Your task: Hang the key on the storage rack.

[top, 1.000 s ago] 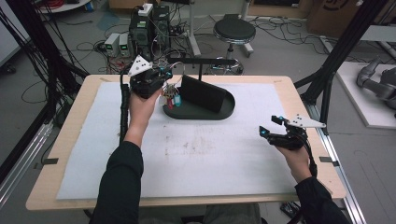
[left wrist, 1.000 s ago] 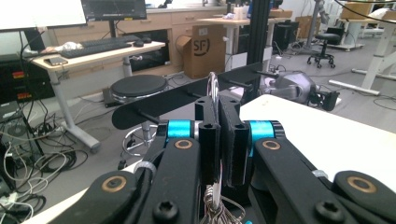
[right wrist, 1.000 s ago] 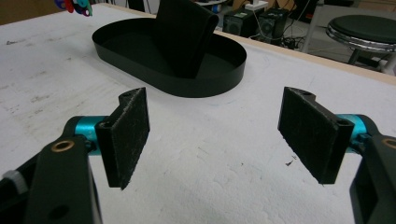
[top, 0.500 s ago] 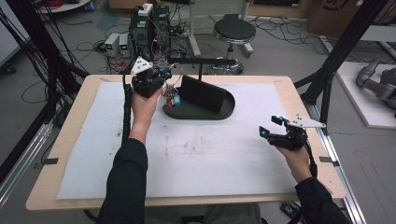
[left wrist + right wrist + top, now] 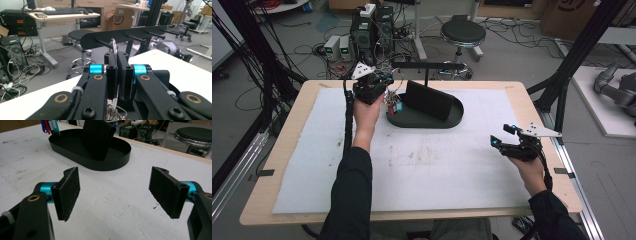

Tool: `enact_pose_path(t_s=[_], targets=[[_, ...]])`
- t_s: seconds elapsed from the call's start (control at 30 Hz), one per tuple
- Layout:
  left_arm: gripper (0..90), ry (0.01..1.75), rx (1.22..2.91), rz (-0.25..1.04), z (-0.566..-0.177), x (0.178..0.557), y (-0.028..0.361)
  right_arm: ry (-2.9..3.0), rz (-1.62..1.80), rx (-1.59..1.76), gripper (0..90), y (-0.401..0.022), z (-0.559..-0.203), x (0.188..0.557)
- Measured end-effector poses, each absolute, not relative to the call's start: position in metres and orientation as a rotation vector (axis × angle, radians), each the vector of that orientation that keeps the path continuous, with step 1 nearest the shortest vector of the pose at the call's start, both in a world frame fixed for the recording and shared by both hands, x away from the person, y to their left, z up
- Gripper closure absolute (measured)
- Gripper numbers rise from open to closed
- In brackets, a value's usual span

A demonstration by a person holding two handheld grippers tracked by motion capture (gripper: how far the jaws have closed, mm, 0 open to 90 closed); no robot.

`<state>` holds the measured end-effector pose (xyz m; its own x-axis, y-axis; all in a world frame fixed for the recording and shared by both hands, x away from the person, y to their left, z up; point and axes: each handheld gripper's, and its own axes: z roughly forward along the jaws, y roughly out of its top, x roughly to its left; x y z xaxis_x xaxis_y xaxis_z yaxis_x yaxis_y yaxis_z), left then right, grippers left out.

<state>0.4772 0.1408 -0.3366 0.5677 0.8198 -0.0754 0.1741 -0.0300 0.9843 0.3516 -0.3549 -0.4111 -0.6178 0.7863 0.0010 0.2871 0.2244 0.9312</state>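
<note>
A lab with cables and a stool lies behind the white-padded worktop. The left tongs are clenched on a metal ring, keys dangling beneath, coloured tags over the black tray. The rack stands just ahead; its nearest peg points back at the ring, just left of it, so the ring must line up with that peg's axis. Whether they touch is unclear. The right tongs rest released, well apart

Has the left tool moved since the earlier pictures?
Yes, slightly: the left tool, shut on a key ring, shifted away from the black tray, toward the table's far edge.
</note>
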Motion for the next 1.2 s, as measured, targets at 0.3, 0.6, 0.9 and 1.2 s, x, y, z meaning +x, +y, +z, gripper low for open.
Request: enact_pose_path(t_s=[0.3, 0.6, 0.9, 1.2], targets=[[86.0, 0.909, 1.547, 0.657, -0.342, 0.481, 0.138, 2.029, 1.384, 0.988, 25.3, -0.355, -0.412, 0.352], [77.4, 0.963, 1.554, 0.714, -0.343, 0.482, 0.139, 2.032, 1.386, 0.993, 25.2, -0.356, -0.412, 0.353], [51.1, 0.933, 1.57, 0.763, -0.335, 0.459, 0.142, 2.023, 1.392, 1.005, 25.2, -0.358, -0.412, 0.353], [39.0, 0.839, 1.588, 0.744, -0.338, 0.408, 0.152, 2.009, 1.39, 1.019, 25.2, -0.361, -0.412, 0.354]])
